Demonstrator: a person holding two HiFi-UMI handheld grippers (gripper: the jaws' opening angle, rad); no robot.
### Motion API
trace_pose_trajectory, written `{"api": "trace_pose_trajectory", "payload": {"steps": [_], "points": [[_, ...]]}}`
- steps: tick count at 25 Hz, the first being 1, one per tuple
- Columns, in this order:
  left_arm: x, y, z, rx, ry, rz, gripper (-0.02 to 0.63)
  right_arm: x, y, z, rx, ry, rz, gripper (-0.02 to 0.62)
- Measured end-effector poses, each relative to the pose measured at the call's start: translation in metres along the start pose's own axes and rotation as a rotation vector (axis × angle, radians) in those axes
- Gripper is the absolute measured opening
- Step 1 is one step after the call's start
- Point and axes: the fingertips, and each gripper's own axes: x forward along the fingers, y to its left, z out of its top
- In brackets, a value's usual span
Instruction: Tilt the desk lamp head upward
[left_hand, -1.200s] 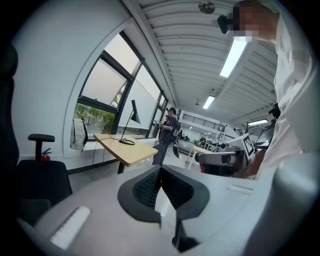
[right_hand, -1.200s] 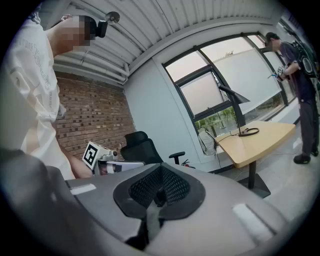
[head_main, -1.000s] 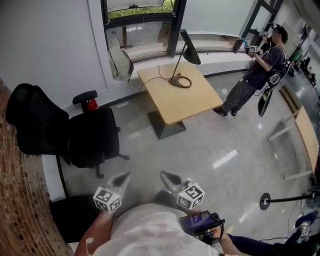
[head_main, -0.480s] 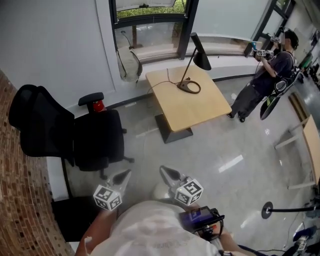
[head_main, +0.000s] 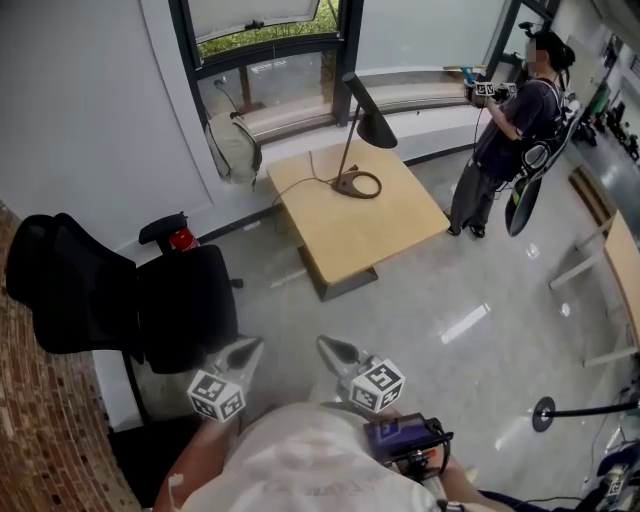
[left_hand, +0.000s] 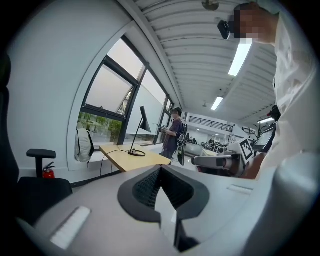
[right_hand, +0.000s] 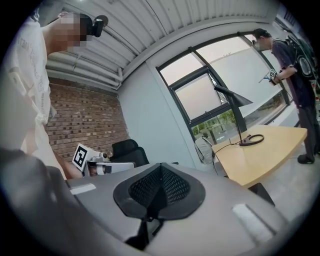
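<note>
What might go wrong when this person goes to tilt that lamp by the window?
The desk lamp stands on a thin stem and ring base, so a hard push might tip it. Its cable trails off the table edge and might snag. Another person stands beside the table and could be bumped.

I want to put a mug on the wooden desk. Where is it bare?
The desk is bare from the lamp base forward to its near edge. The far end is crowded: lamp base, cord, and lamp head above.

Black desk lamp (head_main: 358, 130) stands on wooden table (head_main: 385, 225), head angled down.
</note>
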Motion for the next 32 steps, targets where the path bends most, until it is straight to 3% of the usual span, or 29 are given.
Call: {"api": "trace_pose_trajectory", "payload": {"steps": [19,25,32], "points": [[0.035,0.022,0.016,0.019,0.008,0.08,0.002,0.026,-0.053,0.02,0.013,0.006,0.05,0.012],[0.047,0.026,0.018,0.023,0.025,0.069,0.0,0.024,-0.072,0.02,0.037,0.01,0.006,0.012],[0.095,0.049,0.019,0.016,0.031,-0.013,0.001,0.037,-0.12,0.036,0.019,-0.002,-0.085,0.012]]}}
